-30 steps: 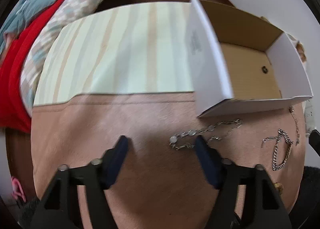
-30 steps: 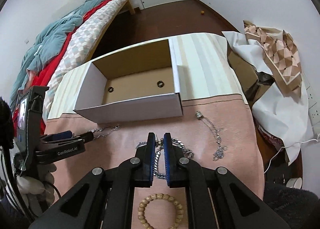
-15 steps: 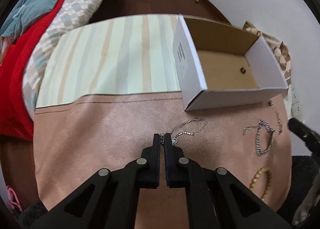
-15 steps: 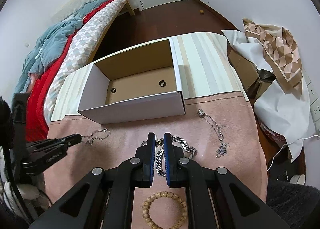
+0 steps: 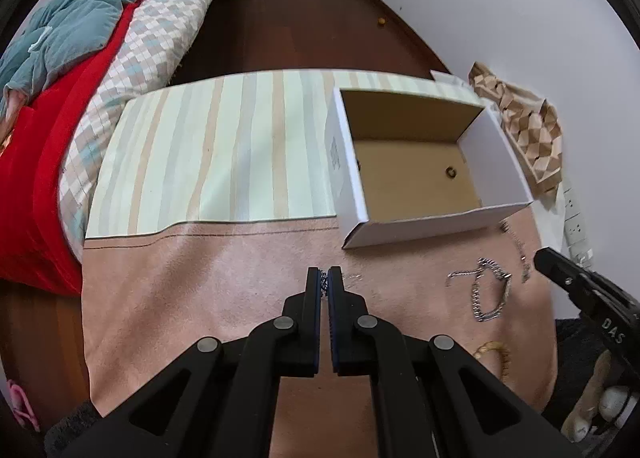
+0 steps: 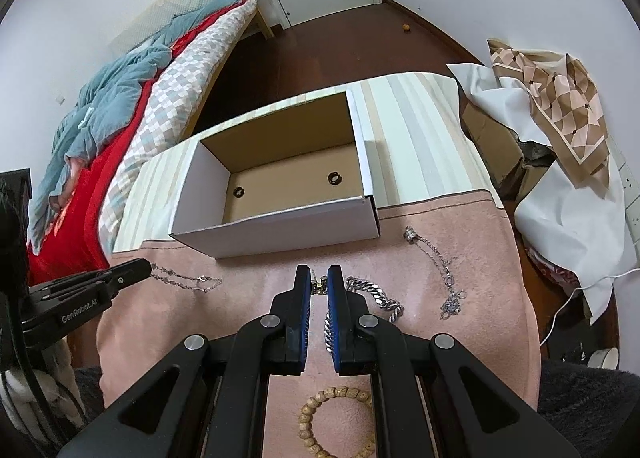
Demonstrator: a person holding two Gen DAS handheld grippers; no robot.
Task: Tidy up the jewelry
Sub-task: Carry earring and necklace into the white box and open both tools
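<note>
Left wrist view: the left gripper (image 5: 324, 280), open a second ago, has pinched shut on the thin silver chain necklace (image 6: 188, 280) and raised one end off the pink cloth (image 5: 200, 298). The right gripper (image 6: 319, 282) stays closed on the chunky silver curb-link bracelet (image 6: 376, 294). Both pieces look ready for the open white cardboard box (image 6: 280, 225).
</note>
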